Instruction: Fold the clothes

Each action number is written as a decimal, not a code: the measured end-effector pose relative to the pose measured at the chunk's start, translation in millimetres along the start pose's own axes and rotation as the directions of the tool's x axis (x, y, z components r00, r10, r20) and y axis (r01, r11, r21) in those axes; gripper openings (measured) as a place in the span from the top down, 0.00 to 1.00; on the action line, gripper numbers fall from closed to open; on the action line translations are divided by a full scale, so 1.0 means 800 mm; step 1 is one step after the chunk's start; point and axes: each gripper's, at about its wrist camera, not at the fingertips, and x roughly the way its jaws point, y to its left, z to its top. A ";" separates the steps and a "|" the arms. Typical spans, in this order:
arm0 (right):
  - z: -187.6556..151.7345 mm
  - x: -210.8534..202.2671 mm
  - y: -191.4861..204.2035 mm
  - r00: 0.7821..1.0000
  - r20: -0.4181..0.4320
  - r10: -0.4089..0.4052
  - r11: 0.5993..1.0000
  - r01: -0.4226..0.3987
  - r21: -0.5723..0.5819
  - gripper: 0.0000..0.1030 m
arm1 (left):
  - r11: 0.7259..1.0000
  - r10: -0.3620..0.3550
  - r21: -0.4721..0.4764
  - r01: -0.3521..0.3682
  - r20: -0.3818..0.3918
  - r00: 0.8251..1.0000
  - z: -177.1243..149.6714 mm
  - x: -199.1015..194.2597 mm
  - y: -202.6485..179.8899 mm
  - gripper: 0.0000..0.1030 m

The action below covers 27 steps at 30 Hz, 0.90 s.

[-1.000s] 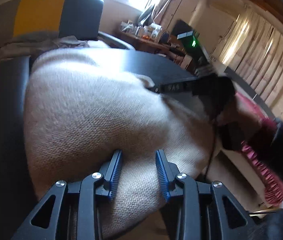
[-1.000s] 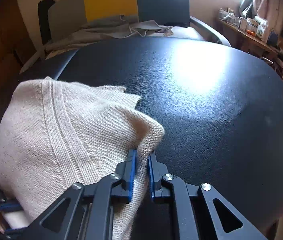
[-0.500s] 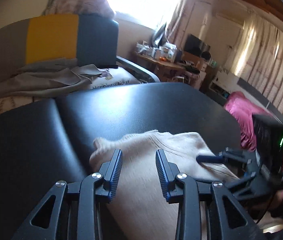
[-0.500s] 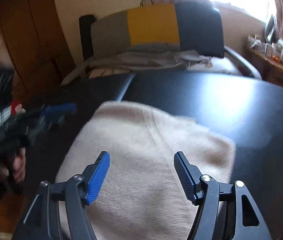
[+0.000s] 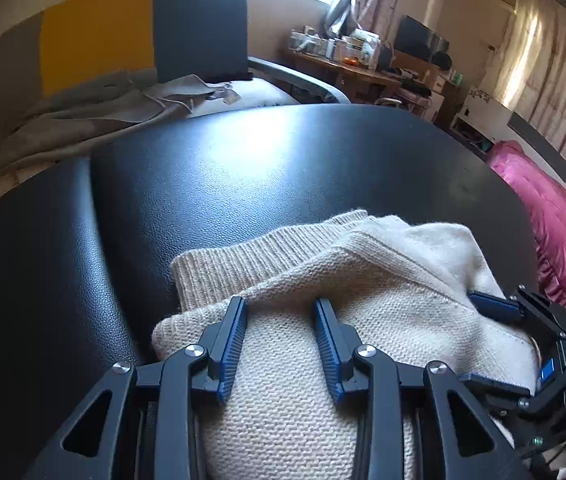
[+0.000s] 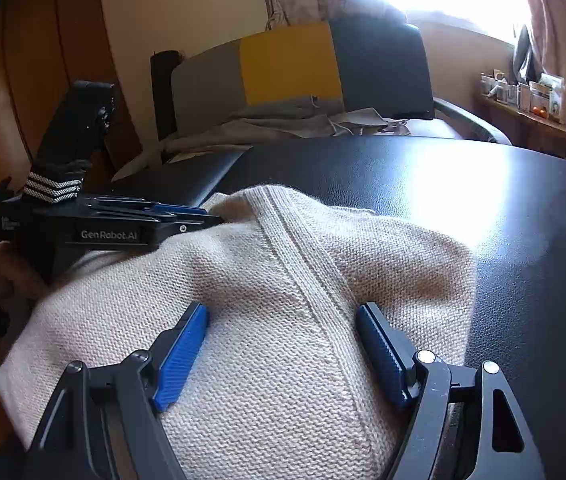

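A beige knitted sweater [image 5: 363, 280] lies folded in a thick bundle on the black padded table [image 5: 283, 168], ribbed hem towards the far side. My left gripper [image 5: 279, 302] hovers over its near left part, jaws opening a little, nothing pinched between the pads. My right gripper [image 6: 283, 306] stands over the sweater [image 6: 283, 248] with its jaws opening wide, a raised seam running between them, untouched. In the right wrist view the left gripper [image 6: 195, 214] comes in from the left at the sweater's far edge. In the left wrist view the right gripper [image 5: 487, 340] is at the sweater's right end.
Behind the table [image 6: 483, 208] stands a seat with grey, yellow and dark panels [image 5: 95, 32], with a grey cloth [image 5: 83, 112] draped on it. A cluttered desk [image 5: 355, 68] is at the back right, a pink quilt [image 5: 543, 208] beside the table's right edge.
My right gripper let go of the sweater's corner and opened wide. The sweater now lies folded over on the table. My left gripper swung across to its left part.
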 end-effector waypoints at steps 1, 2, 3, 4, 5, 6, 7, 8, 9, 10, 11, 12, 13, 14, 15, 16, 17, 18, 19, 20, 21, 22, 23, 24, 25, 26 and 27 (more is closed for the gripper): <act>0.000 0.001 0.002 1.000 0.001 0.000 1.000 0.000 0.000 0.25 | 1.000 0.007 0.000 -0.007 0.003 1.000 -0.001 0.000 -0.001 0.65; 0.000 0.002 0.004 1.000 0.002 -0.001 1.000 0.001 0.000 0.25 | 1.000 0.015 0.000 -0.015 0.007 1.000 -0.002 -0.001 -0.002 0.65; 0.000 0.004 0.005 1.000 0.002 -0.001 1.000 0.001 0.000 0.25 | 1.000 0.018 -0.004 -0.018 0.007 1.000 -0.001 -0.002 -0.003 0.65; -0.001 0.004 0.008 1.000 0.003 -0.002 1.000 0.002 0.000 0.25 | 1.000 0.020 -0.009 -0.020 0.009 1.000 0.000 -0.002 -0.002 0.65; -0.002 0.004 0.010 1.000 0.004 -0.003 1.000 0.003 -0.001 0.25 | 1.000 0.018 -0.020 -0.018 0.016 1.000 -0.001 -0.003 -0.001 0.65; -0.001 0.004 0.014 1.000 0.004 -0.004 1.000 0.004 -0.001 0.25 | 0.999 0.017 -0.031 -0.016 0.024 1.000 -0.002 -0.005 0.000 0.65; 0.001 0.004 0.017 1.000 0.004 -0.003 1.000 0.003 0.000 0.25 | 0.999 0.007 -0.053 -0.005 0.035 0.999 -0.004 -0.009 0.003 0.65; 0.009 0.004 0.008 1.000 0.001 0.000 1.000 0.000 -0.003 0.25 | 0.996 -0.001 -0.086 0.005 0.048 0.999 -0.006 -0.015 0.007 0.64; 0.013 0.004 0.008 1.000 0.001 0.001 1.000 -0.001 -0.003 0.25 | 0.992 -0.005 -0.126 0.013 0.059 0.998 -0.009 -0.023 0.012 0.65; 0.012 0.005 0.008 1.000 0.002 0.002 1.000 -0.002 -0.004 0.24 | 0.986 -0.015 -0.164 0.026 0.070 0.997 -0.014 -0.033 0.017 0.65; 0.010 0.006 0.007 1.000 0.003 0.006 1.000 -0.006 -0.005 0.23 | 0.979 -0.024 -0.200 0.040 0.081 0.996 -0.019 -0.043 0.021 0.64; 0.010 0.008 0.006 1.000 0.004 0.009 1.000 -0.009 -0.004 0.23 | 0.968 -0.052 -0.242 0.073 0.096 0.994 -0.027 -0.055 0.029 0.63; 0.010 0.008 0.006 1.000 0.005 0.013 1.000 -0.014 0.003 0.23 | 0.953 -0.080 -0.283 0.109 0.112 0.991 -0.036 -0.068 0.036 0.60; 0.011 0.007 0.005 1.000 0.004 0.020 1.000 -0.020 0.011 0.22 | 0.934 -0.112 -0.326 0.144 0.114 0.987 -0.047 -0.076 0.046 0.57; 0.014 0.007 0.004 0.999 0.000 0.032 0.999 -0.032 0.022 0.22 | 0.913 -0.144 -0.368 0.178 0.116 0.983 -0.059 -0.084 0.056 0.55; 0.016 0.007 0.002 0.999 -0.006 0.046 0.998 -0.046 0.033 0.20 | 0.887 -0.176 -0.410 0.211 0.120 0.977 -0.070 -0.092 0.066 0.54; 0.018 0.007 0.001 0.998 -0.011 0.058 0.997 -0.058 0.042 0.16 | 0.864 -0.217 -0.440 0.247 0.118 0.969 -0.083 -0.097 0.074 0.54; 0.021 0.007 -0.002 0.996 -0.025 0.081 0.995 -0.080 0.059 0.14 | 0.838 -0.257 -0.468 0.281 0.117 0.959 -0.096 -0.102 0.081 0.54; 0.026 0.008 -0.004 0.994 -0.045 0.100 0.992 -0.096 0.077 0.10 | 0.809 -0.297 -0.496 0.315 0.116 0.948 -0.109 -0.107 0.088 0.53; 0.030 0.004 -0.005 0.993 -0.063 0.102 0.991 -0.096 0.093 0.07 | 0.800 -0.317 -0.502 0.329 0.113 0.942 -0.119 -0.112 0.091 0.53; 0.033 -0.001 -0.006 0.992 -0.081 0.101 0.990 -0.092 0.109 0.05 | 0.798 -0.326 -0.501 0.336 0.110 0.939 -0.128 -0.116 0.093 0.53; 0.034 -0.015 -0.007 0.991 -0.073 0.109 0.987 -0.100 0.125 0.00 | 0.783 -0.345 -0.511 0.354 0.118 0.931 -0.135 -0.116 0.095 0.52; 0.033 -0.033 -0.008 0.991 -0.057 0.120 0.984 -0.111 0.141 0.00 | 0.767 -0.364 -0.521 0.374 0.127 0.923 -0.141 -0.116 0.097 0.52; 0.034 -0.047 -0.015 0.989 -0.038 0.143 0.977 -0.135 0.163 0.00 | 0.751 -0.382 -0.530 0.393 0.136 0.914 -0.148 -0.116 0.099 0.50; 0.033 -0.058 -0.027 0.985 -0.033 0.171 0.967 -0.162 0.198 0.00 | 0.732 -0.398 -0.545 0.409 0.145 0.906 -0.151 -0.112 0.101 0.48; 0.031 -0.069 -0.039 0.979 -0.031 0.199 0.953 -0.187 0.237 0.00 | 0.712 -0.414 -0.560 0.424 0.153 0.897 -0.153 -0.108 0.102 0.46; 0.026 -0.075 -0.055 0.972 -0.040 0.232 0.936 -0.211 0.283 0.00 | 0.709 -0.422 -0.558 0.431 0.153 0.894 -0.153 -0.104 0.100 0.46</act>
